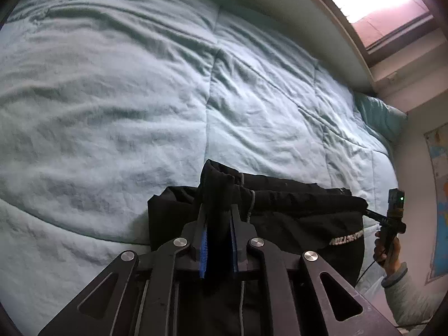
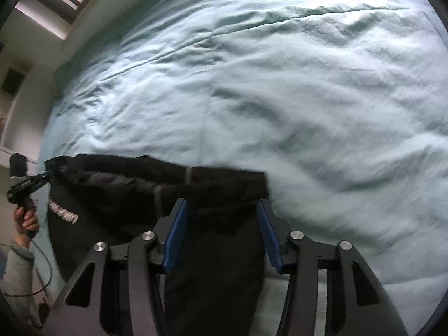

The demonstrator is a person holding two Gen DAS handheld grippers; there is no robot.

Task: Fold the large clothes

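A black garment with white lettering [image 1: 296,218] hangs over a light blue quilt [image 1: 140,98], stretched between my two grippers. My left gripper [image 1: 219,212] is shut on one top corner of the black garment, the cloth bunched between its blue pads [image 1: 203,249]. In the right wrist view the garment [image 2: 117,187] runs from the left gripper [image 2: 42,179] at the far left to my right gripper [image 2: 222,207]. The right gripper's blue pads [image 2: 176,235] stand wide apart with the garment's edge lying across and between them. In the left wrist view the right gripper [image 1: 369,212] meets the garment's other end.
The light blue quilt [image 2: 280,84] covers the whole bed. A teal pillow [image 1: 383,114] lies at the bed's far right end. A window [image 1: 383,8] and wall run behind the bed. A map poster [image 1: 439,196] hangs on the right wall.
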